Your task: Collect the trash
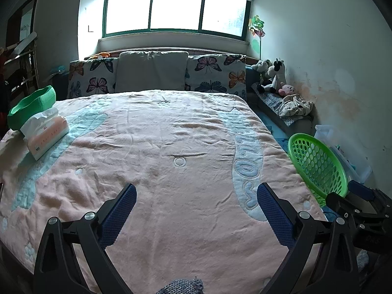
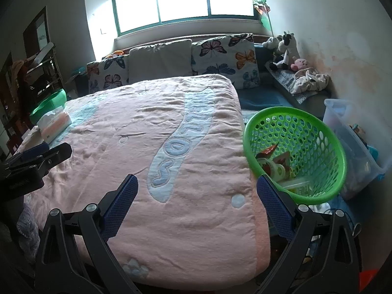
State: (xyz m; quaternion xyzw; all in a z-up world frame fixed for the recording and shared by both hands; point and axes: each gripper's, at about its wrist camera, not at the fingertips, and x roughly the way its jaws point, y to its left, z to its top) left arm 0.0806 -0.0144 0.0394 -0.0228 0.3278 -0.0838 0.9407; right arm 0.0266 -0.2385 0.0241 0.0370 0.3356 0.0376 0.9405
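A green perforated basket (image 2: pixel 301 152) stands at the bed's right edge and holds trash: a tape roll (image 2: pixel 274 169) and some wrappers (image 2: pixel 281 158). It also shows in the left wrist view (image 1: pixel 318 169). My right gripper (image 2: pixel 196 193) is open and empty above the pink blanket (image 2: pixel 159 147), its right finger just before the basket rim. My left gripper (image 1: pixel 196 203) is open and empty over the blanket's middle (image 1: pixel 159 147). The left gripper's body shows at the left of the right wrist view (image 2: pixel 36 159).
A tissue pack (image 1: pixel 45 132) and a green bin (image 1: pixel 31 105) sit at the bed's left edge. Pillows (image 1: pixel 152 73) line the headboard. Plush toys (image 1: pixel 274 76), crumpled cloth (image 1: pixel 294 105) and a clear plastic box (image 2: pixel 352 142) lie along the right wall.
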